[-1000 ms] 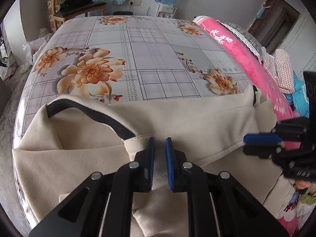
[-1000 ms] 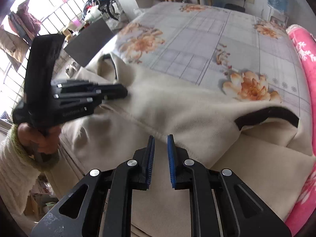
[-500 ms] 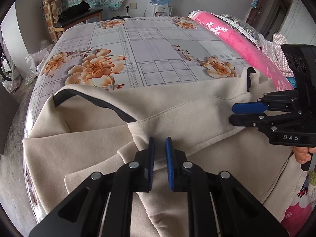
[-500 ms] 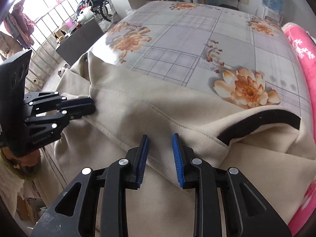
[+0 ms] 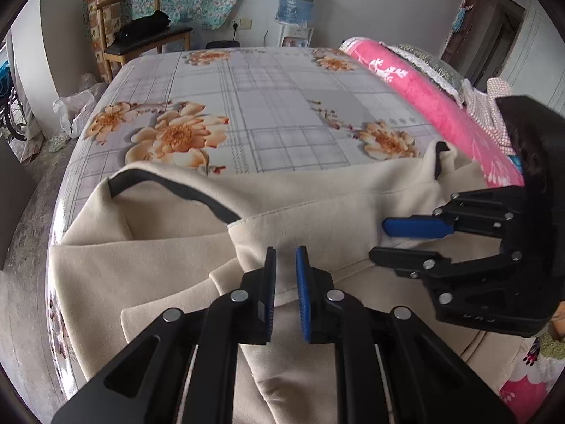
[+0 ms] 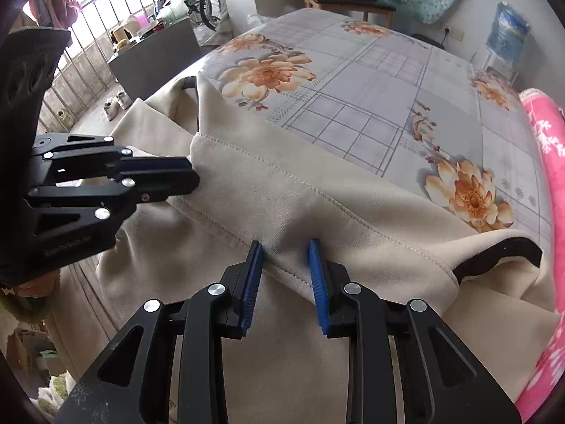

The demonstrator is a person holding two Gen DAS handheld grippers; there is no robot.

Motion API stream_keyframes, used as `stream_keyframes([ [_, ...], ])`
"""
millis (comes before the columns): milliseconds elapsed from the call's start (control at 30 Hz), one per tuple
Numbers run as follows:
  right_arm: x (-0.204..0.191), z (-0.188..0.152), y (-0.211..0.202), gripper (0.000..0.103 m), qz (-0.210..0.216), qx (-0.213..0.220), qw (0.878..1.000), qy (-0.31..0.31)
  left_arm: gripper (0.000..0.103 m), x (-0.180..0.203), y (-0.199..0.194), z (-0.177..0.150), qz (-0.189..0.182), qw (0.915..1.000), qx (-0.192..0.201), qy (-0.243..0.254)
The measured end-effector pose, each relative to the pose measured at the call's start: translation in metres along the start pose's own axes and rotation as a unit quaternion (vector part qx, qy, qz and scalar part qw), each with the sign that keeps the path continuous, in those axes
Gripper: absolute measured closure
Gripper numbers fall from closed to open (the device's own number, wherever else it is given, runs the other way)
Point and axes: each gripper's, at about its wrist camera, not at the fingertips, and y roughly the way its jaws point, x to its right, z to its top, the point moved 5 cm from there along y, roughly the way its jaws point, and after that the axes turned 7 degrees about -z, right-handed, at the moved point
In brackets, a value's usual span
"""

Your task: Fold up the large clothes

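A large beige coat [image 5: 317,212] with dark trim [image 5: 169,190] along one edge lies across the near end of the bed [image 5: 282,106], its lower part hanging over the bed's near side. A stitched fold of the coat runs across its width, and both tools sit at that fold. The left hand-held gripper [image 5: 285,282] has its blue pads [image 5: 303,293] a small way apart with the edge of the fold lying between them; I cannot tell whether they pinch the cloth or merely straddle it. The right hand-held gripper [image 6: 285,275] stands wider, its blue pads [image 6: 319,282] plainly spread on either side of a raised ridge of the coat, not clamping it. Seen from the left tool, the right one [image 5: 406,240] points in from the coat's right side with its fingers parted above and below the fold. Seen from the right tool, the left one [image 6: 169,176] reaches in from the coat's left side at the fold's end. Beyond the coat, the bed sheet shows grey checks and orange flowers [image 5: 176,134]. To the right of the coat lies a rolled pink blanket [image 5: 423,99]. Past the far end of the bed, well apart from the coat, stand a wooden chair [image 5: 141,35] with dark clothes on it and a water dispenser with a blue bottle [image 5: 296,0].
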Motion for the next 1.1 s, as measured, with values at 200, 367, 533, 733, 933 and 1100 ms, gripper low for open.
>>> stream_keyframes([
  [200,0.013,-0.006,-0.017,0.078,-0.004,0.015,1.000,0.010,0.092,0.014,0.026,-0.009,0.026,0.9985,-0.047,0.013],
  [367,0.047,-0.029,-0.012,0.076,-0.032,0.009,0.999,0.023,0.092,0.013,0.024,-0.013,0.018,0.9993,-0.031,0.013],
  [533,0.060,-0.028,-0.033,0.077,-0.055,0.022,0.997,0.052,0.091,0.011,0.024,-0.013,0.012,0.9996,-0.026,0.007],
  [733,0.065,-0.037,-0.027,0.077,-0.065,0.004,0.995,0.075,0.091,0.011,0.023,-0.015,0.014,0.9995,-0.028,-0.001],
  [933,0.067,-0.054,-0.095,0.063,-0.037,0.045,0.988,0.142,0.057,0.014,-0.025,-0.023,0.025,0.9986,-0.036,-0.030],
  [1100,0.047,-0.096,-0.145,0.044,-0.011,0.074,0.984,0.164,0.033,0.028,-0.084,-0.056,0.038,0.9989,-0.015,-0.024],
])
